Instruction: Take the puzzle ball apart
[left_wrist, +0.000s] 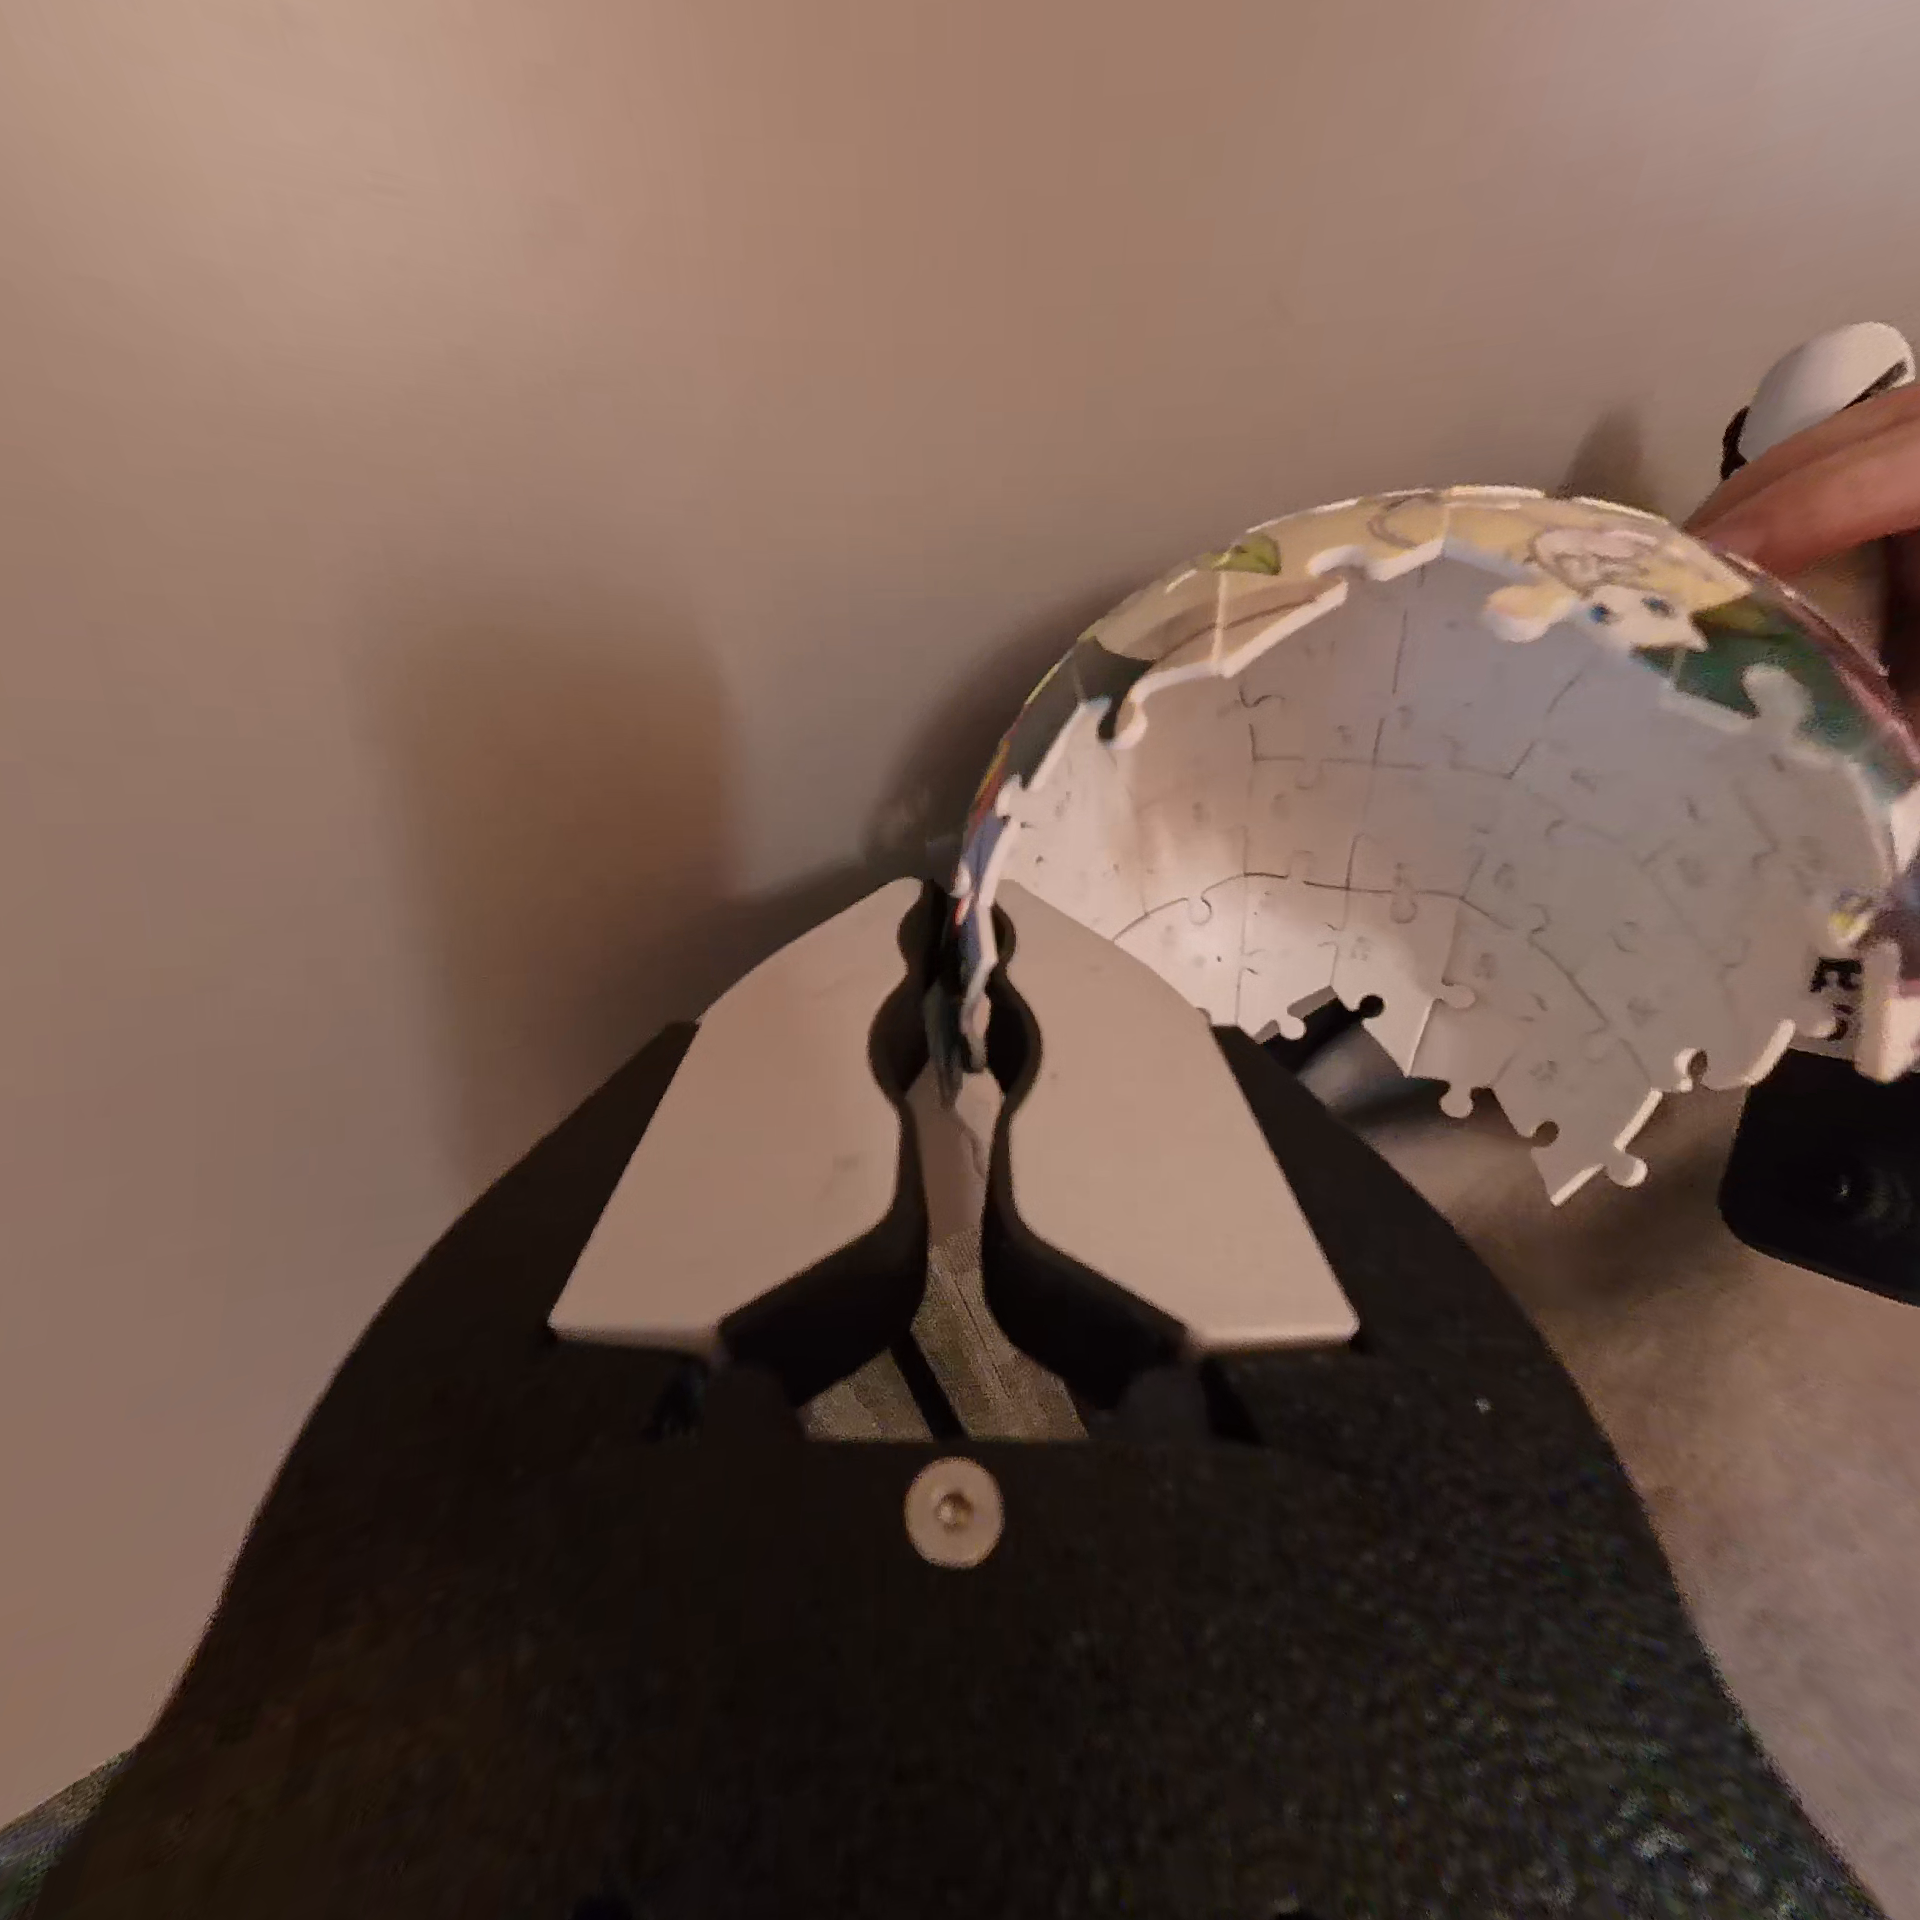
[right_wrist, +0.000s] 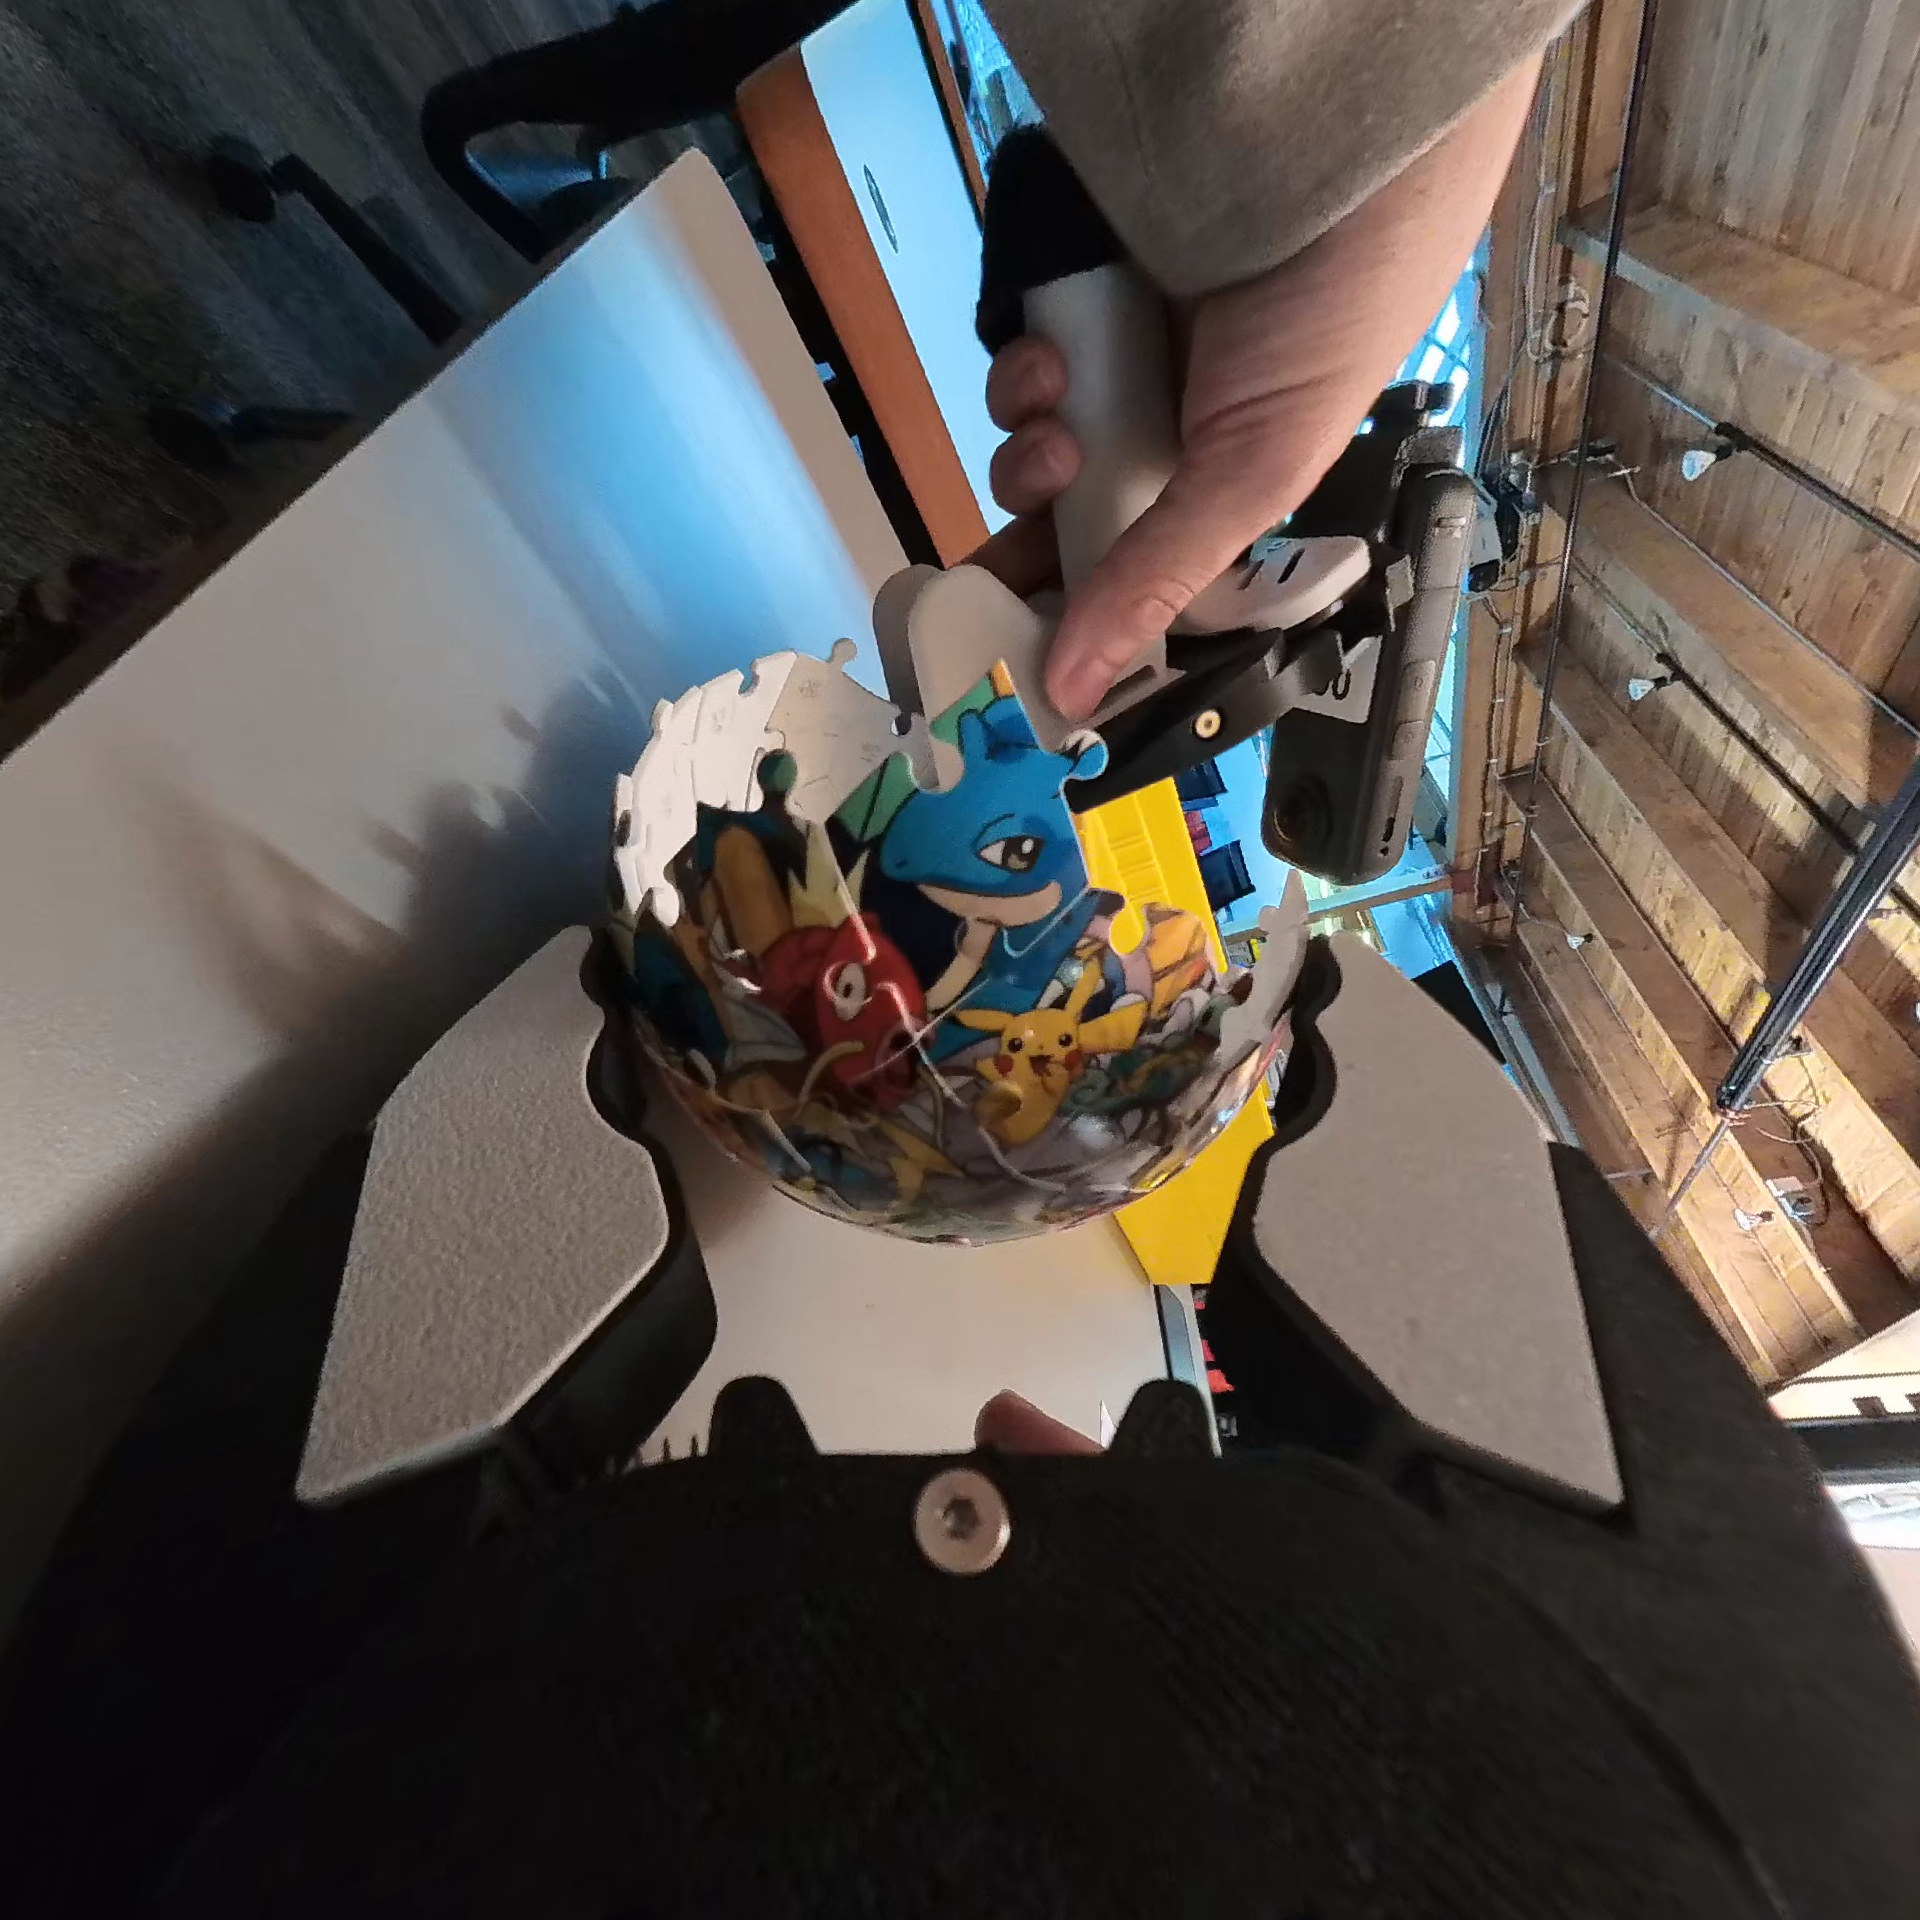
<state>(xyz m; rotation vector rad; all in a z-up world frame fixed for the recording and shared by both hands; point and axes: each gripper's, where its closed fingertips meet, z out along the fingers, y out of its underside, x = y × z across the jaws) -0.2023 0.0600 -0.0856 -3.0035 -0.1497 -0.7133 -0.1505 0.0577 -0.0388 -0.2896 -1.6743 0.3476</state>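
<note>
The puzzle ball (right_wrist: 935, 1039) is a partial open shell, printed with colourful cartoon creatures outside and plain white inside (left_wrist: 1455, 831), with a jagged rim where pieces are gone. My right gripper (right_wrist: 956, 977) is shut on the shell, one finger on each side of it. My left gripper (left_wrist: 961, 925) is shut on a rim piece (left_wrist: 971, 977) at the shell's edge. It also shows in the right wrist view (right_wrist: 966, 686), held by a hand (right_wrist: 1195, 416) and pinching the rim beside the blue creature. Part of the right gripper (left_wrist: 1849, 1195) shows at the right edge.
A white table top (right_wrist: 416, 623) lies behind the ball, with a yellow bin (right_wrist: 1153, 862) beyond it. A beige wall (left_wrist: 623, 416) stands close behind the ball in the left wrist view, above a grey surface (left_wrist: 1662, 1507). A black office chair (right_wrist: 540, 125) stands farther off. Tip to tip, the grippers are about 8 cm apart.
</note>
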